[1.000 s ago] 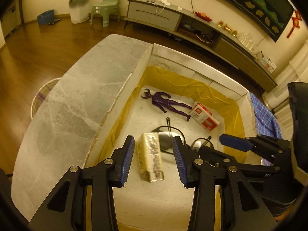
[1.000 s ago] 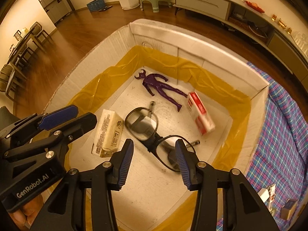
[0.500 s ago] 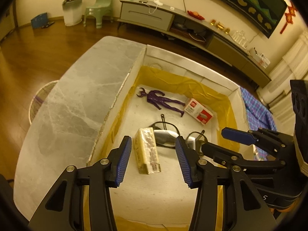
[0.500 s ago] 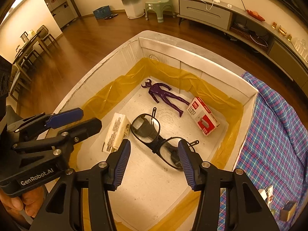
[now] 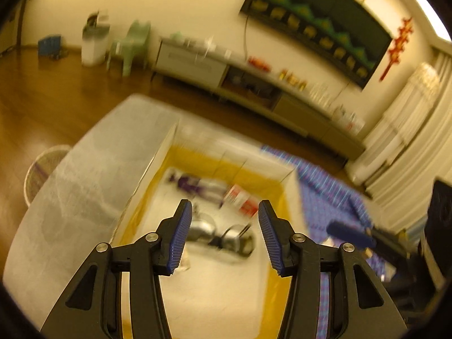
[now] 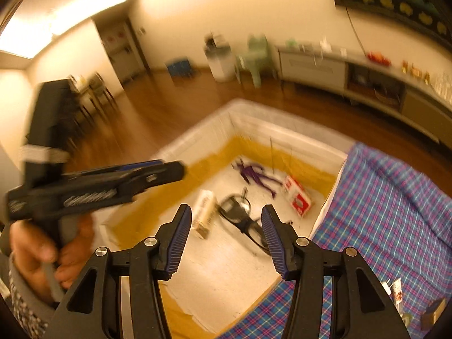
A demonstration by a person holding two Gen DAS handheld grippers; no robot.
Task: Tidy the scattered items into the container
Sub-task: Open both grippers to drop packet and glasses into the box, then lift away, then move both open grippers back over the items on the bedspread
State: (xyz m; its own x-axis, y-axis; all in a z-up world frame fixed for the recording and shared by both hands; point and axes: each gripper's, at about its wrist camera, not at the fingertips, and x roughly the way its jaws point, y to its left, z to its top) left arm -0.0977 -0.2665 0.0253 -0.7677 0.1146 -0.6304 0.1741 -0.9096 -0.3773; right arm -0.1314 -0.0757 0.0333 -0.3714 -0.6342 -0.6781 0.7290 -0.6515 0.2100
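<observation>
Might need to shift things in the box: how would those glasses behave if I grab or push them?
The glasses lie flat in the box with thin temple arms out, so they would likely snag or pivot when pushed. The slim frame looks light but easily bent. The lenses look smooth, probably slippery and easily scratched between pads.

Green chair (image 6: 255, 55) beside white bin (image 6: 221, 60); long sideboard (image 6: 367, 79) along wall.
</observation>
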